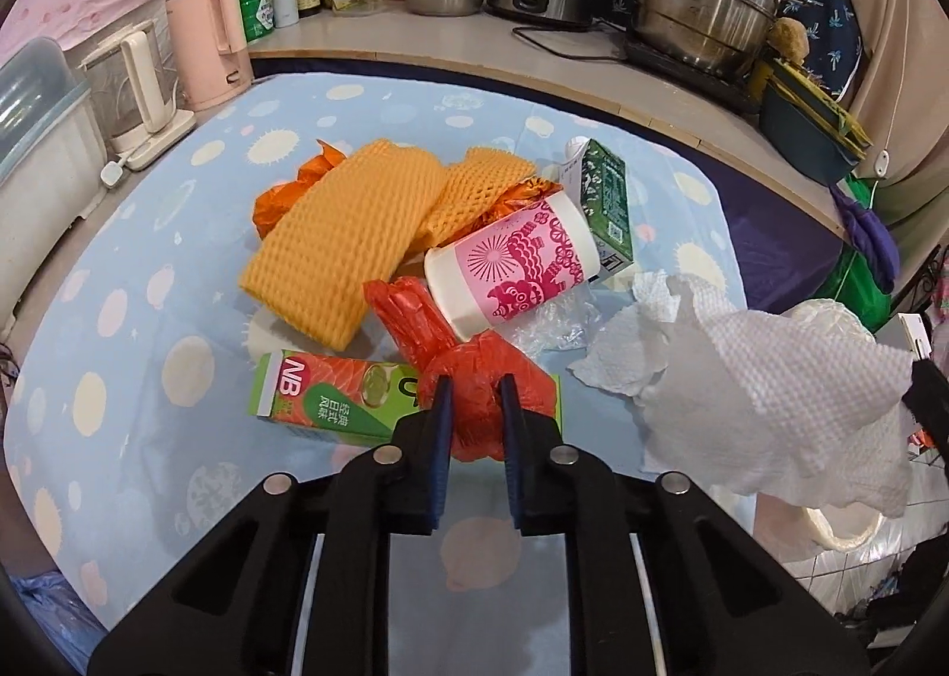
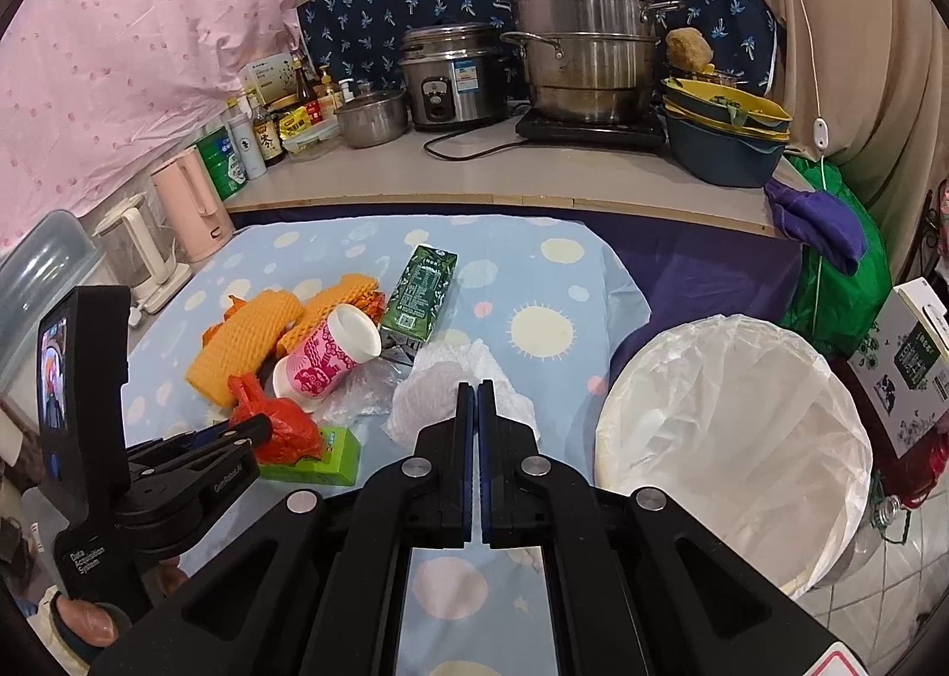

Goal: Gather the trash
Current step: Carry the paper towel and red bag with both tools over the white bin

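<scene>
My left gripper [image 1: 474, 386] is shut on a crumpled red plastic bag [image 1: 474, 367], which lies over a green and orange NB box [image 1: 320, 391] on the blue spotted cloth [image 1: 148, 290]. The right wrist view shows the same left gripper [image 2: 258, 430] pinching the red bag [image 2: 284, 430]. My right gripper [image 2: 476, 386] is shut on a white paper towel [image 2: 439, 379]. In the left wrist view that paper towel [image 1: 771, 379] hangs lifted at the right. Behind lie orange foam netting [image 1: 332, 243], a pink and white paper cup [image 1: 510, 261] and a green carton [image 1: 605, 195].
A bin with a white liner [image 2: 729, 439] stands off the table's right edge. Clear plastic wrap [image 1: 557, 320] lies by the cup. Kettles [image 1: 142, 89] stand at the left. Pots [image 2: 587, 41], a rice cooker [image 2: 451, 77] and bottles line the counter behind.
</scene>
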Demonstrator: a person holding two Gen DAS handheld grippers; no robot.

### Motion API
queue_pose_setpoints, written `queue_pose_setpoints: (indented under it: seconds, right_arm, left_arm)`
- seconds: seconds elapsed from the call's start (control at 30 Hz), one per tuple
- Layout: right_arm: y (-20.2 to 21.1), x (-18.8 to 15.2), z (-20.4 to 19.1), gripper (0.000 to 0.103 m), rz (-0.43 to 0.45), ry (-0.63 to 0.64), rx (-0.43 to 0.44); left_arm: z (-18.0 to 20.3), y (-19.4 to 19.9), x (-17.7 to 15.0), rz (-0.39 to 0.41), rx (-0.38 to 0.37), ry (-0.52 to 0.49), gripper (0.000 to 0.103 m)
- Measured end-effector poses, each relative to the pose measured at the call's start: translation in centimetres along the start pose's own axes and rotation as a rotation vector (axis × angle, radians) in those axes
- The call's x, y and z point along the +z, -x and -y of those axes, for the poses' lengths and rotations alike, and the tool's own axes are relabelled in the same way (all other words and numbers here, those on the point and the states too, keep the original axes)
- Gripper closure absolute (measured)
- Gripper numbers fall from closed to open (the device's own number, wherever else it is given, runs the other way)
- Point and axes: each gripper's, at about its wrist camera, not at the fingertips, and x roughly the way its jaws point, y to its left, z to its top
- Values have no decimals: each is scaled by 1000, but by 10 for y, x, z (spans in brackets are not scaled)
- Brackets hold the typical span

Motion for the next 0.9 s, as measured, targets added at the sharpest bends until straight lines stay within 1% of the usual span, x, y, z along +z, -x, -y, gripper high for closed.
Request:
queue_pose_setpoints:
  seconds: [0.3,0.47,0.57,0.77,0.9]
  right_arm:
    - [51,19,19,101,117,-25,-16]
    - [80,28,35,101,182,-40,-35]
    - [95,33,49,102,206,-64,-39]
    - [118,35,74,101,246,-96,-80]
    - [125,36,90,101,260,-109,-113]
  left_arm:
    - [13,51,-1,69,3,-26,89]
    - [28,81,-3,116,-14,-55,89]
    - [38,96,-4,135,-35,-71,89]
    - [63,116,-11,168,-72,-109,89]
    - [82,125,-16,180,-97,-136,89]
